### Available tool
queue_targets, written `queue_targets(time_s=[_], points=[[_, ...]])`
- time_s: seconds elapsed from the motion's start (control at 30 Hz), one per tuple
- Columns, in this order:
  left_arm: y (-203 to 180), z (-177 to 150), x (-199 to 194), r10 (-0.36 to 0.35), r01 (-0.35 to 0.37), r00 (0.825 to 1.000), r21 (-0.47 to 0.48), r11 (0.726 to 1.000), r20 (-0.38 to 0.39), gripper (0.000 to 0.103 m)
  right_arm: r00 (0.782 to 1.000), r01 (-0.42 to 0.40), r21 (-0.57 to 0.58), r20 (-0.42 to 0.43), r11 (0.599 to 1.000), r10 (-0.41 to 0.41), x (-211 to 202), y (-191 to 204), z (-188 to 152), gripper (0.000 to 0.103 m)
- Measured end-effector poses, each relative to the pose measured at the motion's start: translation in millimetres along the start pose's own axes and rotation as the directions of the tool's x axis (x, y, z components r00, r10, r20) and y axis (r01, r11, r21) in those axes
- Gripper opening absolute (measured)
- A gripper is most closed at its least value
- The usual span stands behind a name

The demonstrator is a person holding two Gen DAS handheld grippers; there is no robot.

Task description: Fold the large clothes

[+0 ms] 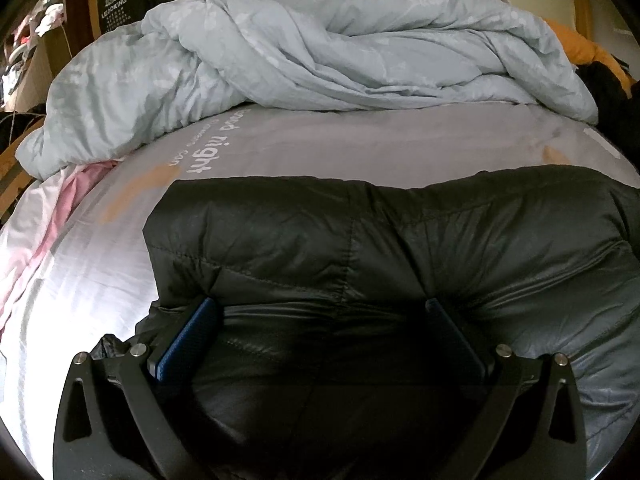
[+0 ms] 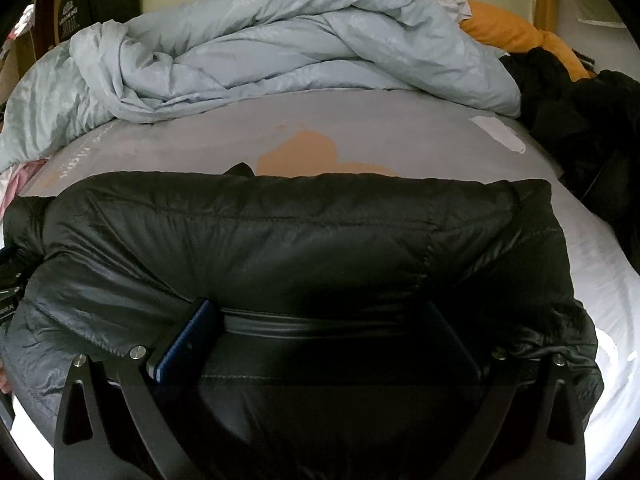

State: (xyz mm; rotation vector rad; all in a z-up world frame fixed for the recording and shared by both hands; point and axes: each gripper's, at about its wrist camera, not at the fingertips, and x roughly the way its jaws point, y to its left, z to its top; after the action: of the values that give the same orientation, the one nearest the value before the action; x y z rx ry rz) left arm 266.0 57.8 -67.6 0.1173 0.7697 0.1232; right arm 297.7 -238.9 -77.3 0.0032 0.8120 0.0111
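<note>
black quilted puffer jacket lies folded across the grey printed bedsheet, crumpled pale blue duvet at 12 o'clock. left gripper and right gripper both spread wide, pressing the jacket. step looks like flattening; next probably another fold.

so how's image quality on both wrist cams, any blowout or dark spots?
Left wrist: bed sheet blows out white at lower left; black jacket falls into shadow between the gripper fingers. Right wrist: sheet clips at the right, jacket near-black at bottom. Both: heavy fisheye bending, dark corners.
</note>
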Motion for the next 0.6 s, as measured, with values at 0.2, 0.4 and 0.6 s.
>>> queue_targets(time_s=[0.2, 0.4, 0.6], points=[[-0.5, 0.2, 0.7, 0.01, -0.01, 1.0, 0.008, 1.0, -0.003, 0.103, 1.0, 0.003, -0.002, -0.001, 1.0, -0.003, 0.5, -0.2, -0.3, 0.103], [1.6, 1.0, -4.9, 0.019, -0.019, 1.0, 0.003, 1.0, 0.024, 0.102, 1.0, 0.006, -0.002, 0.001, 1.0, -0.006, 0.3, 0.5, -0.7, 0.103], [14.5, -10.9, -101.8, -0.114, 0.143, 0.93, -0.06, 0.988, 0.348, 0.067, 1.0, 0.003, 0.004, 0.028, 1.0, -0.003, -5.2, -2.0, -2.1, 0.103]])
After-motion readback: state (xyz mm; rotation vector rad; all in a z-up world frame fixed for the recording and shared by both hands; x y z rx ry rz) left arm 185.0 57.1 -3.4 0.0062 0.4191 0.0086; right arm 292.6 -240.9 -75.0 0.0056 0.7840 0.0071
